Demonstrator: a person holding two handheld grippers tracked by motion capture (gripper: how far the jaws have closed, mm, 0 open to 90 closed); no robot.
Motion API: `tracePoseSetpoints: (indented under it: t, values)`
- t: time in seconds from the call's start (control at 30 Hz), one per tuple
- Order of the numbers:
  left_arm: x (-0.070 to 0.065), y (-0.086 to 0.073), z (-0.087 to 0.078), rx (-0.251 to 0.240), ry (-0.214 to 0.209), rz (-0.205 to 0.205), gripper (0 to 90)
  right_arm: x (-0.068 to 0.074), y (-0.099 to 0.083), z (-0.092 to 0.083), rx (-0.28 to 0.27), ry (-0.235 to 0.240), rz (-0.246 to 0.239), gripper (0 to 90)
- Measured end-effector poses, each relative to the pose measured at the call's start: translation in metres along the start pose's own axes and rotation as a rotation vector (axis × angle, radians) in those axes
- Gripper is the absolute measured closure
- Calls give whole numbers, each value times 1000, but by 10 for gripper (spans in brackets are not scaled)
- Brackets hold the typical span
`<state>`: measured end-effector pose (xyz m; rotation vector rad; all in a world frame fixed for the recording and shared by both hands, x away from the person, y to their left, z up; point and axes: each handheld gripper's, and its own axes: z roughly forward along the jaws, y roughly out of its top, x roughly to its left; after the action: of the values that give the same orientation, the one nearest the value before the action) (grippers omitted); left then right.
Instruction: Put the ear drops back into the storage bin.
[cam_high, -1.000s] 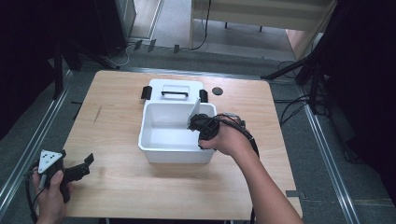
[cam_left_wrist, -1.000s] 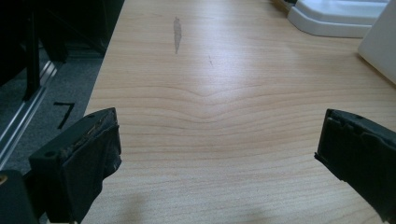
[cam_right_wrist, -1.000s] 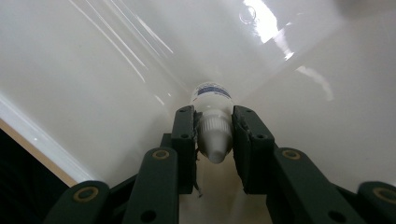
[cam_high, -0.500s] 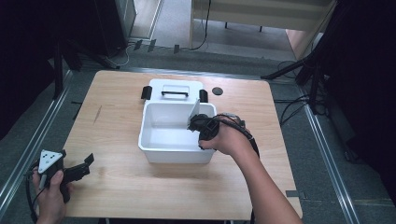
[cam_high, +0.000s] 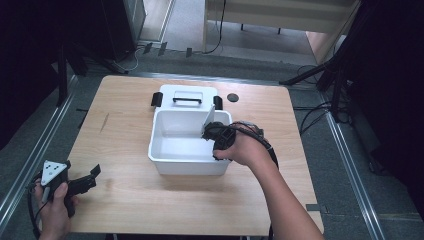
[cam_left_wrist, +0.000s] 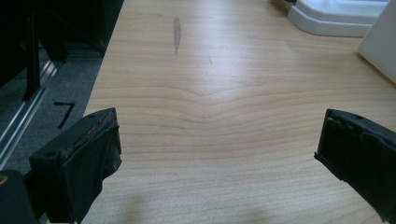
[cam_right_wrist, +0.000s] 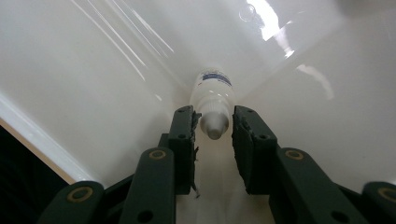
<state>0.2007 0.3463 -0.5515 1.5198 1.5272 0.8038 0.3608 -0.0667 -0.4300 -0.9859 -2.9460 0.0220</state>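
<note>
A small white bottle (cam_right_wrist: 212, 95) with a blue-edged label lies in the bottom corner of a white plastic bin (cam_high: 185, 167) at the middle of the table. My right gripper (cam_right_wrist: 214, 135) reaches down into the bin's right side (cam_high: 210, 131). Its two pads are shut on the bottle's capped tip. My left gripper (cam_high: 92, 176) rests at the table's front left corner, held by a hand. In the left gripper view its jaws (cam_left_wrist: 217, 154) stand wide open over bare wood with nothing between them.
The bin's white lid (cam_high: 186, 95) with a black handle and black side clips lies just behind the bin. A small black disc (cam_high: 232, 97) sits to the lid's right. Bare wooden table (cam_high: 125, 125) stretches left of the bin, with a grey smudge (cam_left_wrist: 177, 32).
</note>
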Motion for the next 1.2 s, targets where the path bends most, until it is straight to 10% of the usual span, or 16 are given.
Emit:
tracePoseSetpoints:
  t: [1.2]
  values:
    - [-1,0,0,3,4,11,1,-2,-30,-66,-156,70,61,584]
